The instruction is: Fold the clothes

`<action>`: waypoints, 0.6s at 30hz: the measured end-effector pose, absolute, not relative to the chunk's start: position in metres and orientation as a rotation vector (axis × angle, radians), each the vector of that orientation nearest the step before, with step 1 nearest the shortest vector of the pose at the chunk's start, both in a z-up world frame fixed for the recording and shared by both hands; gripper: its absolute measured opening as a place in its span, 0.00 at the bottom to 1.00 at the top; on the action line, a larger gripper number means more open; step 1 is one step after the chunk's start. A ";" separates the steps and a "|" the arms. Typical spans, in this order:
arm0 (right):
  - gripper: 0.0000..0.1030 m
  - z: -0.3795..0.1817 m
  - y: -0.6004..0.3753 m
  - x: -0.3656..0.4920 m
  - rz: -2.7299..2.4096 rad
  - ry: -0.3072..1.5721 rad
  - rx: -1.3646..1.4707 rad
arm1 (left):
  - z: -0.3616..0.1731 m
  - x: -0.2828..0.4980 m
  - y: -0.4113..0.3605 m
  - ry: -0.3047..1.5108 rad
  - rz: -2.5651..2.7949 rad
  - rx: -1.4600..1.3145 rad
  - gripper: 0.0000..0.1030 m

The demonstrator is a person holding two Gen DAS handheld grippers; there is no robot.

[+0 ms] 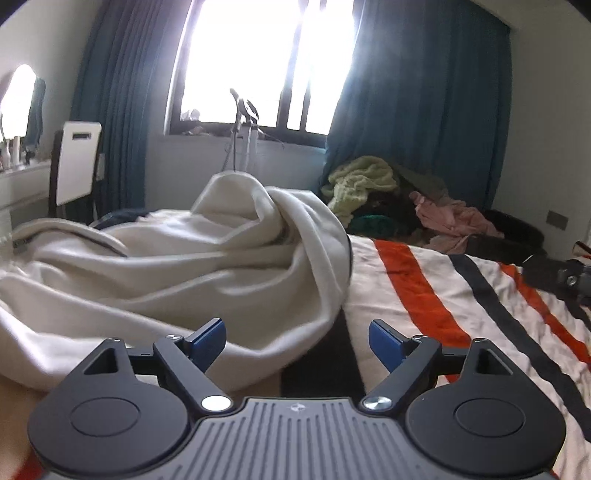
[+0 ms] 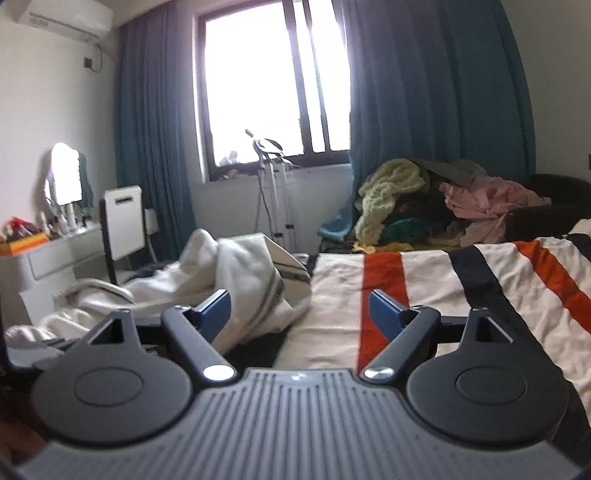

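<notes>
- soft cream fleece garment (image 1: 177, 258) lies crumpled on the left of the striped bedspread (image 1: 424, 295)
- left gripper (image 1: 297, 341) gapes wide, empty
- right gripper (image 2: 300, 312) likewise
- clothes pile (image 2: 424, 199) far right, blurry jumble

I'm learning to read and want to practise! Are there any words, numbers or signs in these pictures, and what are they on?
No words or numbers can be read here.
Left gripper: a tiny emblem on its grey ribbed plate, no letters in it.
Air conditioner: a small mark on the front, too blurred to read.
Cream garment: a dark band along its edge, maybe patterned, too blurred to tell.
Bottles on the dresser: too small to read.
</notes>
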State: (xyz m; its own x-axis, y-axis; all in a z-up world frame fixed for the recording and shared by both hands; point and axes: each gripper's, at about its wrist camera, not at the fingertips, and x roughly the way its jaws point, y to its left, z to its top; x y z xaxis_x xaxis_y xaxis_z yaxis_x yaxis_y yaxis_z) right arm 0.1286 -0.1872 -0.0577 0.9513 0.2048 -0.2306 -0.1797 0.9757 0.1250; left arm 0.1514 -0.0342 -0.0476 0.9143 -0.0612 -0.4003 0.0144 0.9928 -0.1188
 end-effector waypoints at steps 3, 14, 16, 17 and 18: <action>0.81 -0.061 -0.189 0.128 0.188 0.269 0.123 | -0.056 0.153 -0.041 0.444 -0.039 -0.094 0.84; 0.81 -0.054 -0.192 0.112 0.210 0.276 0.165 | -0.058 0.140 -0.035 0.471 -0.014 -0.109 0.86; 0.81 -0.054 -0.194 0.110 0.207 0.284 0.172 | -0.057 0.137 -0.033 0.473 -0.003 -0.107 0.86; 0.81 -0.054 -0.195 0.109 0.205 0.287 0.173 | -0.056 0.136 -0.032 0.474 0.002 -0.108 0.86; 0.81 -0.054 -0.195 0.107 0.203 0.288 0.175 | -0.056 0.135 -0.031 0.475 0.007 -0.108 0.86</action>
